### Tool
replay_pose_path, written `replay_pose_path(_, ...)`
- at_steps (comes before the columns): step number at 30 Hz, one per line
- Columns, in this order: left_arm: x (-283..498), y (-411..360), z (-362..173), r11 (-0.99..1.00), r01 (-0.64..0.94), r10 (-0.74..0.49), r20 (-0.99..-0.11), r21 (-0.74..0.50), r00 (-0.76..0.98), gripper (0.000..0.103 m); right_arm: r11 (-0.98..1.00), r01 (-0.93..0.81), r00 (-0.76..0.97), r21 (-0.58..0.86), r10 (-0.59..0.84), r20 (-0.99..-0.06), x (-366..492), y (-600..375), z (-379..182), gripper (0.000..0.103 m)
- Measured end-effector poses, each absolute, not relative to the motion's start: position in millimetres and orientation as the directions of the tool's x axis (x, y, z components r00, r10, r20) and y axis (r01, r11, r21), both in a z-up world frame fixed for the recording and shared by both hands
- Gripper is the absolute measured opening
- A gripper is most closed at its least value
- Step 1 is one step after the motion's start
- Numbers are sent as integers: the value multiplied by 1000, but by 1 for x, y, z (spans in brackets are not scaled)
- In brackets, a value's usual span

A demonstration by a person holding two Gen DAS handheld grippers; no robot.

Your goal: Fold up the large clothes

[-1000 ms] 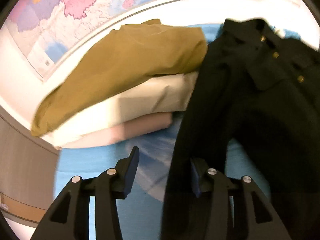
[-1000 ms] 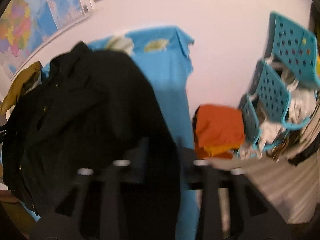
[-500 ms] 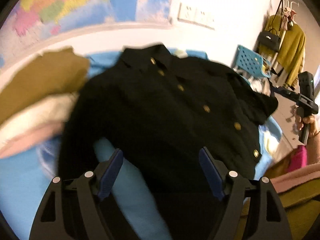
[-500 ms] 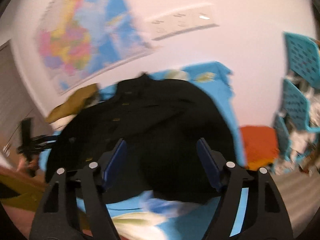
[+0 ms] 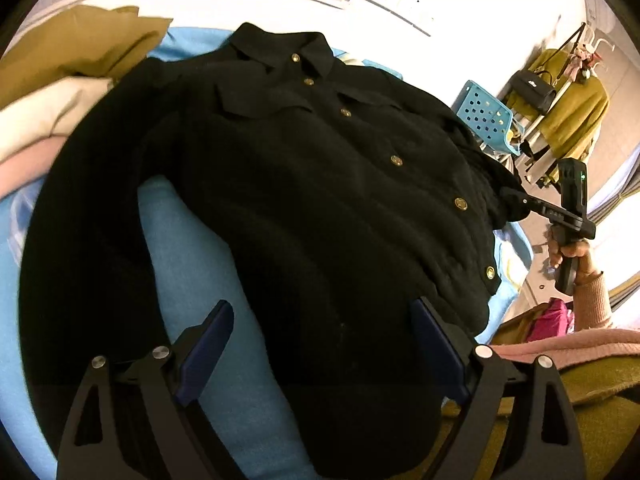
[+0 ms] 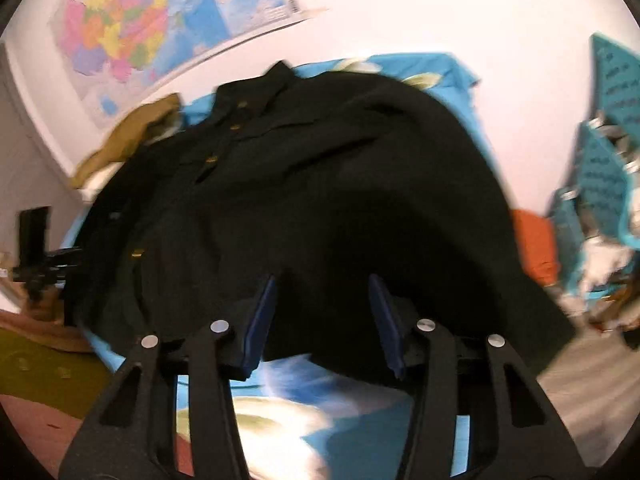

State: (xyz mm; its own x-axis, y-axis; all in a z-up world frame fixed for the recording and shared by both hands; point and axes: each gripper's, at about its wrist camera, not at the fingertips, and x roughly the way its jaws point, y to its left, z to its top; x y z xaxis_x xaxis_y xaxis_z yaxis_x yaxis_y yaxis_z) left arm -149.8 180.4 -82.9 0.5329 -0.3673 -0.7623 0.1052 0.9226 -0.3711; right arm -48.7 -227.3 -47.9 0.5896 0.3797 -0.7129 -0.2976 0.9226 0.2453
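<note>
A black jacket [image 5: 320, 168] with gold buttons lies front up and spread out on the blue table cover [image 5: 188, 240]. My left gripper [image 5: 320, 308] hovers over its bottom hem, jaws wide and still opening, pads off the cloth. My right gripper [image 6: 323, 284] hangs over the jacket [image 6: 320, 184] by its right sleeve, jaws half apart and closing, with no cloth pinched between the pads. In the left wrist view a hand holds the right gripper [image 5: 516, 196] at the jacket's right edge. The left gripper's body [image 6: 36, 256] shows at the far left of the right wrist view.
A stack of folded clothes [image 5: 60, 92], olive, cream and pink, sits left of the jacket. Blue baskets [image 6: 600, 168] and orange folded cloth [image 6: 536, 240] stand to the right. A rack with an olive garment [image 5: 576, 104] and a black bag is behind. Maps hang on the wall.
Both grippers have come away from the black cloth and swung to face the spread jacket. The left jaws widened a lot. The right jaws widened, then narrowed again.
</note>
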Motion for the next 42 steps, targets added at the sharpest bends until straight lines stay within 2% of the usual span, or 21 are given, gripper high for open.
replay_pose_path(3, -147, 181, -90, 910, 104, -395, -762, -401, 513, 95, 931, -295, 593, 216, 355, -723, -49, -221, -46, 52)
replay_pose_path(6, -146, 171, -91, 894, 153, -436, -740, -421, 512, 96, 927, -317, 586, 201, 358, -727, -51, -207, -49, 76)
replay_pose_path(10, -142, 162, -92, 882, 178, -460, -721, -436, 518, 94, 925, -349, 586, 150, 340, -736, -52, -187, -55, 78)
replay_pose_path(12, -138, 160, -91, 897, 153, -429, -732, -415, 530, 73, 908, -371, 581, 195, 391, -714, -55, -185, -50, 74)
replay_pose_path(14, -136, 164, -88, 896, 129, -423, -730, -424, 537, 37, 900, -393, 601, 188, 407, -688, -60, -180, -41, 72)
replay_pose_path(15, -136, 166, -87, 895, 121, -422, -727, -429, 542, 35, 900, -402, 610, 169, 401, -683, -60, -176, -38, 72)
replay_pose_path(18, -137, 171, -84, 884, 127, -440, -711, -449, 549, 43, 906, -405, 625, 123, 373, -685, -50, -169, -34, 72)
replay_pose_path(19, -137, 171, -86, 884, 122, -440, -717, -451, 541, 64, 909, -401, 626, 112, 362, -691, -43, -168, -35, 72)
replay_pose_path(20, -135, 171, -91, 874, 119, -460, -720, -472, 520, 76, 917, -389, 630, 86, 333, -701, -35, -167, -37, 72)
replay_pose_path(22, -134, 170, -92, 868, 125, -469, -710, -481, 526, 79, 931, -364, 642, 26, 271, -717, -20, -164, -42, 72)
replay_pose_path(25, -131, 165, -92, 869, 133, -469, -707, -477, 529, 78, 946, -324, 614, -18, 196, -764, 0, -165, -57, 83)
replay_pose_path(27, -129, 166, -93, 876, 114, -450, -711, -468, 540, 54, 947, -322, 585, -7, 193, -788, 8, -166, -66, 83)
replay_pose_path(28, -127, 167, -94, 886, 95, -429, -725, -454, 539, 35, 947, -319, 563, 28, 213, -798, 11, -168, -72, 74)
replay_pose_path(29, -126, 171, -96, 879, 82, -436, -725, -469, 533, 26, 950, -311, 561, 38, 216, -799, 10, -170, -74, 67)
replay_pose_path(30, -126, 174, -96, 869, 73, -448, -718, -489, 532, 20, 947, -320, 568, 34, 220, -793, 8, -171, -71, 60)
replay_pose_path(31, -127, 180, -94, 858, 63, -459, -707, -510, 538, 13, 937, -342, 558, 67, 259, -788, 4, -173, -66, 40)
replay_pose_path(32, -128, 186, -90, 836, 68, -490, -683, -545, 541, 9, 933, -345, 555, 102, 290, -780, 0, -175, -60, 30)
replay_pose_path(33, -129, 191, -87, 819, 72, -511, -666, -570, 543, 9, 921, -357, 556, 156, 343, -757, -7, -178, -49, 24)
replay_pose_path(34, -133, 199, -77, 801, 75, -526, -640, -594, 560, 8, 894, -390, 545, 222, 418, -727, -13, -181, -38, 0)
replay_pose_path(40, -150, 240, -32, 768, 95, -535, -553, -633, 639, 7, 774, -487, 535, 404, 631, -562, -49, -198, 17, 1)
replay_pose_path(42, -151, 243, -37, 780, 81, -527, -582, -620, 620, 8, 803, -457, 539, 384, 593, -598, -48, -203, 10, 6)
